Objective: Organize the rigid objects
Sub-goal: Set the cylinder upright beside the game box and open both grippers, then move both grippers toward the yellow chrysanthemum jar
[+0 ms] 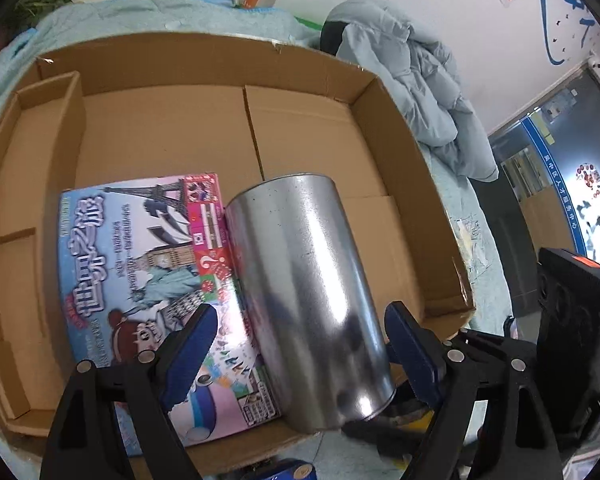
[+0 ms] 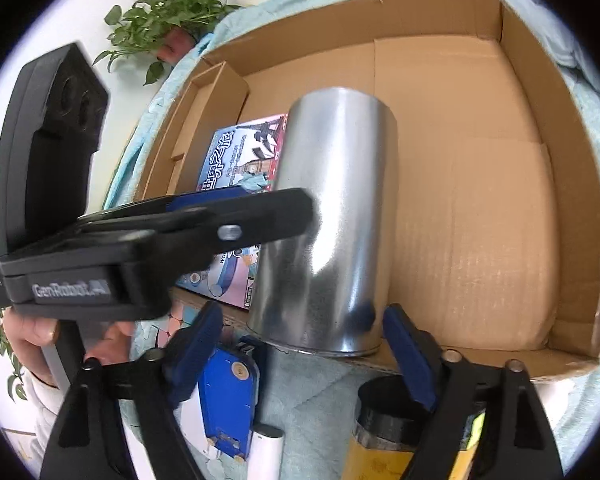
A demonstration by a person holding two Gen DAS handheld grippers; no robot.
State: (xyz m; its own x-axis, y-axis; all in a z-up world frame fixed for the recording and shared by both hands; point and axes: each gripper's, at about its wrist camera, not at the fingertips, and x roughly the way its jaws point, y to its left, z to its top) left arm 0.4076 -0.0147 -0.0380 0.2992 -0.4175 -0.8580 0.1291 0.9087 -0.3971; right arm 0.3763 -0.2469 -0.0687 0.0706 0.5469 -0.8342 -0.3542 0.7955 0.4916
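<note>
Two tools converge on one steel tin [image 1: 296, 248], and its placing depends on how its long axis lies. That axis runs away from both tools, into the open cardboard box [image 1: 400, 184]. The far end is over the box floor. The near end sits at the box's near wall and pokes slightly past it over the teal quilted cover [image 2: 312, 392].

The tin is tilted rather than upright. Its left flank lies right beside a colourful board-game box [image 1: 140, 260] that rests flat on the floor of the cardboard box.

The left tool [image 1: 300, 310] is the nearer one. It straddles the tin's body from the side, one finger on each flank. Its right pad [image 1: 414, 352] looks to meet the metal, but a strip of the game box shows between its left pad [image 1: 192, 344] and the tin. I cannot tell whether it is truly clamped.

The right tool [image 2: 302, 312] hangs at the tin's near end with its fingers apart, neither visibly pressing.

Judging by this, the tin is on its way to a spot alongside the game box, and the left tool is the one placed to steer it.
</note>
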